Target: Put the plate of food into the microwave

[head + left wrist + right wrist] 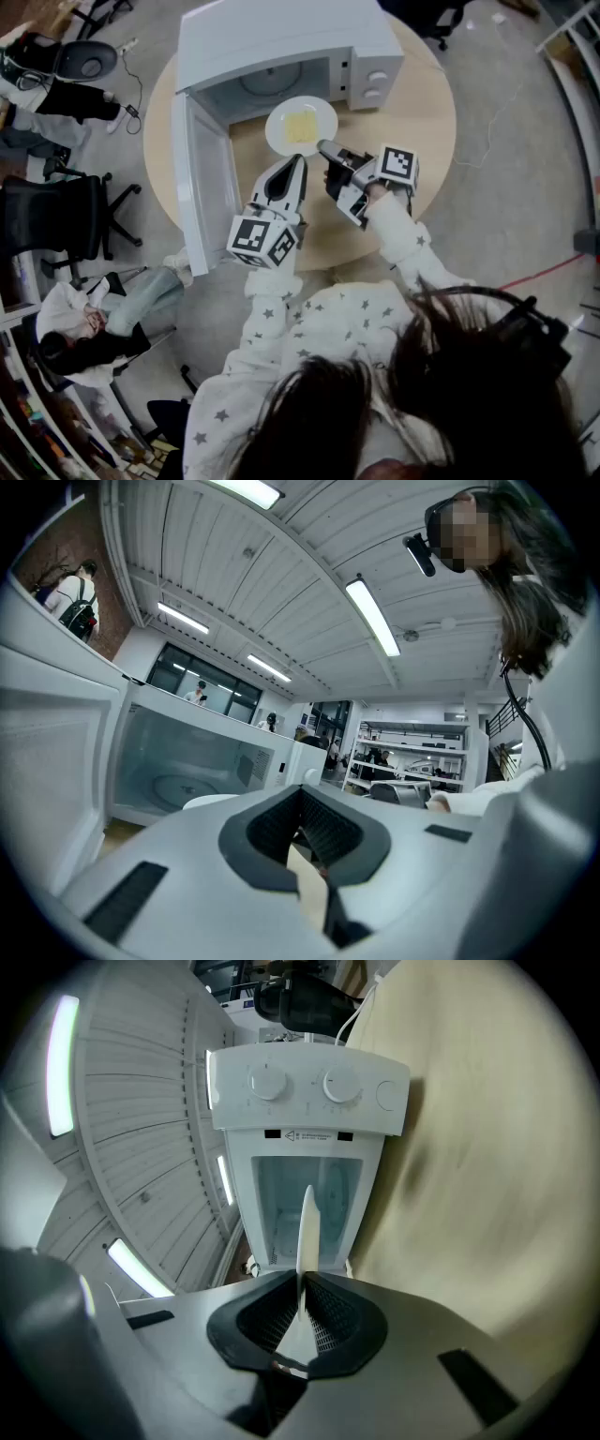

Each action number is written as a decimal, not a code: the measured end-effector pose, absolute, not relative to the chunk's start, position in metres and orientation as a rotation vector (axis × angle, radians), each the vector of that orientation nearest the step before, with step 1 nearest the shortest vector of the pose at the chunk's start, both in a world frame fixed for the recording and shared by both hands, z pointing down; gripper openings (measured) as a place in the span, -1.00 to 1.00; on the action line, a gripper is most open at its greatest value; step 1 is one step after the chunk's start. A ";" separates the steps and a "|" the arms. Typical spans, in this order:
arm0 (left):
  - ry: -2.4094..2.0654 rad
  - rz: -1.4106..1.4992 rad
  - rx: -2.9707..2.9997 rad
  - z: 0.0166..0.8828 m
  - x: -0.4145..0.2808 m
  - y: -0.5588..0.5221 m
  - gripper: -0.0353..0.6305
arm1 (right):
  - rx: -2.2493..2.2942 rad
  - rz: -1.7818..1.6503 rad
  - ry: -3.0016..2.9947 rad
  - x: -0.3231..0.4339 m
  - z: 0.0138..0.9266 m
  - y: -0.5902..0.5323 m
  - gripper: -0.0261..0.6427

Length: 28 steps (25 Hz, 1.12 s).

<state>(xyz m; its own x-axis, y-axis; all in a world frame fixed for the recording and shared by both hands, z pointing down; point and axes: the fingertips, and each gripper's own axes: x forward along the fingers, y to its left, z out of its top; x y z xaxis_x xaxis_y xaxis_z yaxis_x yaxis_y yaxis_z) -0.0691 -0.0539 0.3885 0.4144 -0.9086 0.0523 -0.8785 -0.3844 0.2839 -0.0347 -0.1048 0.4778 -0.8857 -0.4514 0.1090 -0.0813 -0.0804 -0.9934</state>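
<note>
A white plate [279, 133] with a yellow slab of food [301, 126] hangs just in front of the open white microwave [281, 42], at the mouth of its cavity. My right gripper [325, 147] is shut on the plate's near right rim. In the right gripper view the plate [306, 1227] shows edge-on, pinched between the pads, with the microwave [305, 1101] beyond. My left gripper [300, 161] points at the plate's near edge from below, its jaws shut and holding nothing. The left gripper view shows the cavity and turntable [183, 766] and a bit of plate rim [208, 801].
The microwave door [202, 178] swings out to the left, close beside my left gripper. The round wooden table [422, 122] carries the microwave. Office chairs [66, 220] and a seated person [94, 323] are on the floor to the left.
</note>
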 end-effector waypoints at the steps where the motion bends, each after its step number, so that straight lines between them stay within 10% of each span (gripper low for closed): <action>1: -1.573 -0.163 2.397 0.389 -0.068 -0.051 -0.89 | -0.583 -2.060 1.931 -0.033 0.479 -0.103 -0.86; 28: -1.670 -0.138 2.273 0.413 -0.130 -0.100 -0.89 | -0.674 -2.103 1.832 -0.102 0.507 -0.179 -0.86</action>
<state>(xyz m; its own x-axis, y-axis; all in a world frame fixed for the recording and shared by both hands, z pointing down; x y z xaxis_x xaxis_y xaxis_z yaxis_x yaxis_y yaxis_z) -0.1304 -0.1002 0.4126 0.3133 -0.9435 0.1077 -0.9131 -0.2681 0.3073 -0.1021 -0.1786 0.5069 -0.8548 -0.4916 0.1664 -0.0975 -0.1628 -0.9818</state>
